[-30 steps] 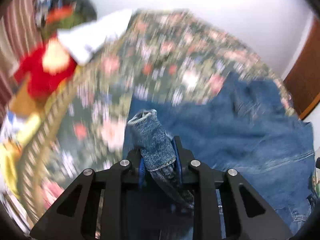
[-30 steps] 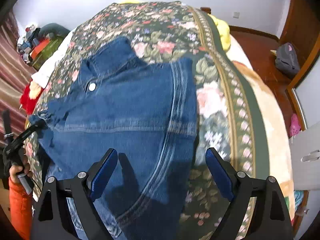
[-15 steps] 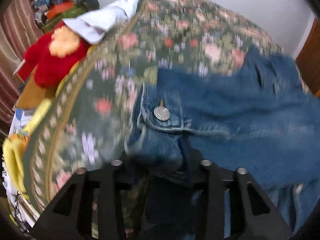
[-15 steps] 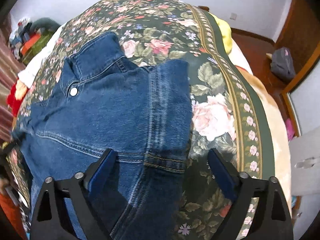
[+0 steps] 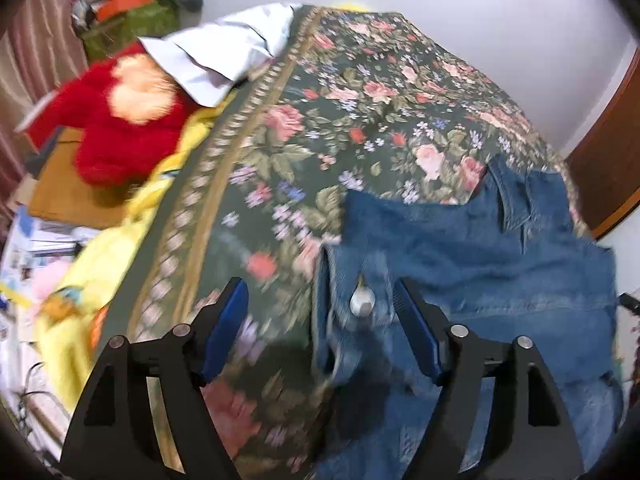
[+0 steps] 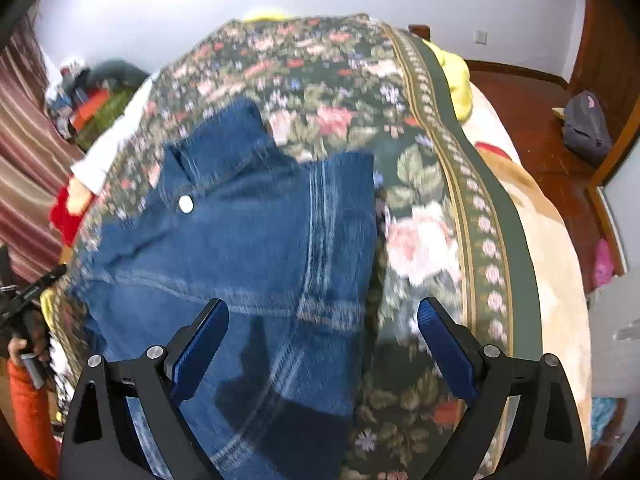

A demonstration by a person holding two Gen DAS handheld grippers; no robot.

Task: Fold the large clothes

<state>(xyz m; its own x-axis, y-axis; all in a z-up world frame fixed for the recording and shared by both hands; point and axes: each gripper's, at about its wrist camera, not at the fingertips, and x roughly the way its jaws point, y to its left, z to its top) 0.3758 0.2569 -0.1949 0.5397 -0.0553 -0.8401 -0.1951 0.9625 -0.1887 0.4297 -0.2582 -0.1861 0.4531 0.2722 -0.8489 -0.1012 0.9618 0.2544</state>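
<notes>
Blue denim jacket [image 6: 256,248] lies spread on the dark green floral bedspread [image 5: 360,92], partly folded: one panel is doubled over so a vertical stitched seam runs down the middle in the right wrist view, collar at the far end, silver snap button [image 6: 185,203] near it. Left gripper [image 5: 320,320], black frame with blue finger pads [image 5: 224,320], hovers over the jacket's near-left corner; jaws spread wide, nothing between them touched as far as visible. A metal snap button [image 5: 362,304] on a denim cuff or flap sits just below the gap, closer to the right-hand pad. Right gripper [image 6: 324,344], same build, hangs above the jacket's lower hem edge; jaws also spread wide, holding nothing. Its left-hand pad [image 6: 200,344] sits over denim, the other pad over bare bedspread. Both views are motion-blurred, so the height above the fabric can't be judged. Off the bed's left side: a red plush toy with a pale face [image 5: 120,120], a white folded cloth [image 5: 224,52] overlapping the bedspread corner, a yellow blanket [image 5: 100,256] along the edge. In the right wrist view, a grey backpack [image 6: 586,128] sits on the reddish wooden floor [image 6: 532,136], well apart from the bed, and the person's orange sleeve [image 6: 28,412] shows at lower left.
</notes>
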